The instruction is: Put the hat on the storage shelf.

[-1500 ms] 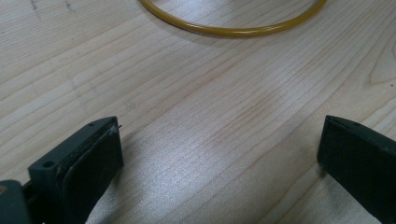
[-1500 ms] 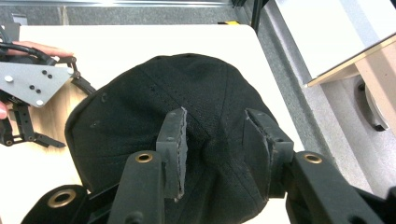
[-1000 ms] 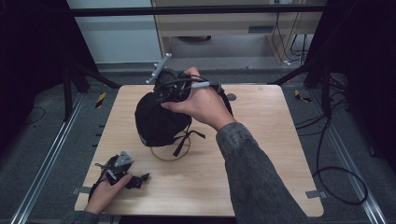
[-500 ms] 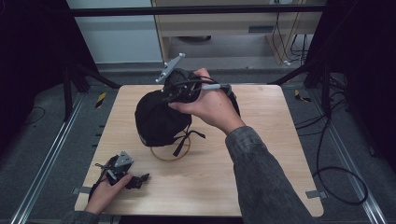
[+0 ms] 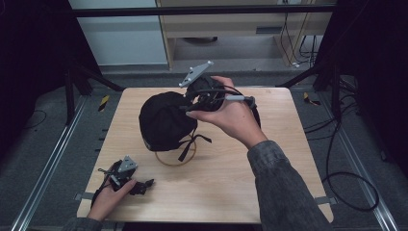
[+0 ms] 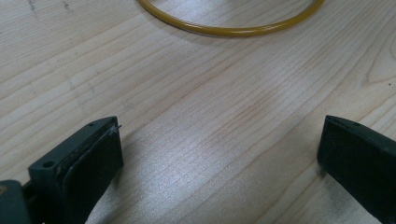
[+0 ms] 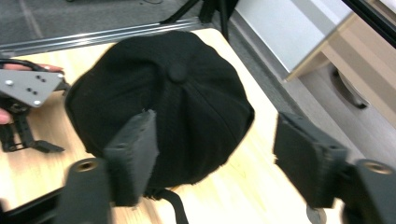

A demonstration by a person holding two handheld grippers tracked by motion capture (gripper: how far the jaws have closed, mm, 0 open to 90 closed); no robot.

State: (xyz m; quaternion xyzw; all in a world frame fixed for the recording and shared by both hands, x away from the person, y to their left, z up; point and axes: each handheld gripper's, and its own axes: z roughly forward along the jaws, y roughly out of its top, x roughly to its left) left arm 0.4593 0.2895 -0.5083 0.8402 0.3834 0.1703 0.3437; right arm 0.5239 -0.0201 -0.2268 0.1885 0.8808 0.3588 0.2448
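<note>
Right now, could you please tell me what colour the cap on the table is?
The cap is plain black, clearest in the right gripper view.

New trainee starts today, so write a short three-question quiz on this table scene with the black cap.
1. True or false: the right hand-held gripper is clamped on the black cap.
2. What lies on the table beside the cap? A) a yellow ring B) a red cup C) a blue plate
3. Where does the left hand-held gripper rest?

Key
1. False: its jaws have just been opening and stand apart above the cap.
2. A, the yellow ring.
3. Near the table's front left corner, jaws open, nothing between them.
</note>
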